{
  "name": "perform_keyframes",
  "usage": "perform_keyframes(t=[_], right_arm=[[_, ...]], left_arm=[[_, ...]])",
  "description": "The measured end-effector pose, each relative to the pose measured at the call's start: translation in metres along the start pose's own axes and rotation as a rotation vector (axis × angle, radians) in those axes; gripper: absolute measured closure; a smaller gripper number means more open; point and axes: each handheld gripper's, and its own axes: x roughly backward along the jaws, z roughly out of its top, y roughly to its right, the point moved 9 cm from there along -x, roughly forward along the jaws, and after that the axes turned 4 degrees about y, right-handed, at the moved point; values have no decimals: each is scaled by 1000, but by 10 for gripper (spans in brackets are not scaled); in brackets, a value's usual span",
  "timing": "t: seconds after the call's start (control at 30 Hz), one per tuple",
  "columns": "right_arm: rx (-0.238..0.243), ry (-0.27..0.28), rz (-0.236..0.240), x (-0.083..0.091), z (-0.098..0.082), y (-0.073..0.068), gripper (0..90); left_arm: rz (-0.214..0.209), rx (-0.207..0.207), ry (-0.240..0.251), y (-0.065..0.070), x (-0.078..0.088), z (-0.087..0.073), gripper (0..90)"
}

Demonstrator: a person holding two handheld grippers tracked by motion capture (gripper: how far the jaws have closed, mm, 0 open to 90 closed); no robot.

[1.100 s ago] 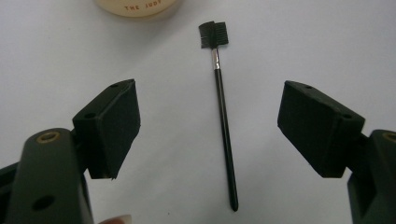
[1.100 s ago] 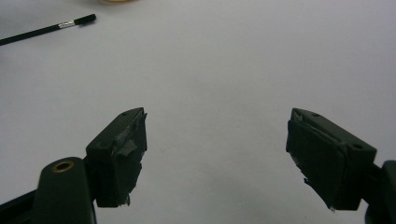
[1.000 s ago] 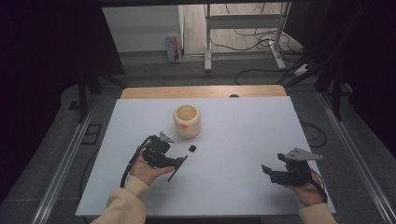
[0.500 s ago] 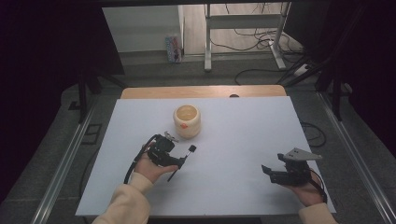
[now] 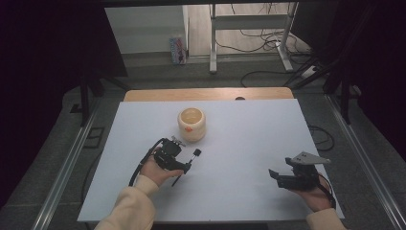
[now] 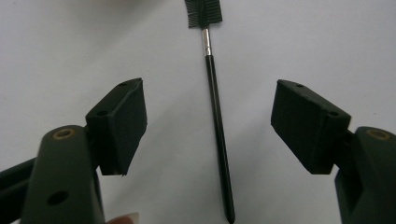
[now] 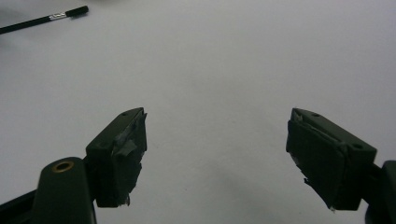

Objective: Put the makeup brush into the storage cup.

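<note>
Straddling the brush (image 6: 217, 140) untouched — left gripper (image 6: 209, 126) jaws closing, still wide.

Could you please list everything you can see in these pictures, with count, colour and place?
brush: one, thin black handle with a silver ferrule and a black head, lying flat on the sheet between the left gripper's open jaws, untouched.
cup: one, cream with an orange mark, upright on the sheet just beyond the brush head.
sheet: one, white, covering most of the table.
table: one, wooden edge showing at the far side.
left gripper: one, black, jaws wide either side of the brush, having just been closing.
right gripper: one, black, open over bare sheet at the near right.
sleeves: two, cream, near edge.
</note>
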Motion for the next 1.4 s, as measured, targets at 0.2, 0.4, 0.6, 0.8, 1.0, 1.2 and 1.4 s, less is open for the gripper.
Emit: perform_keyframes(t=[0.2,0.4,0.6,0.8,1.0,1.2,1.4], right_arm=[[0,3,-2,0,0,1,199],[-4,-3,-7,0,0,2,200],[-5,-8,-7,0,-1,2,199],[-5,-8,-7,0,-1,2,200],[-4,-8,-6,0,-1,2,201],[-14,-3,2,0,0,1,201],[-22,3,7,1,1,0,200]], left_arm=[[-8,-10,-28,1,-5,0,314],[-9,-10,-58,0,-10,1,331],[-12,-20,-92,1,-17,2,354],[-21,-34,-114,4,-20,1,419],[-25,-34,-124,3,-23,1,473],[-25,-40,-137,2,-26,0,545],[-22,-49,-146,2,-29,-1,605]])
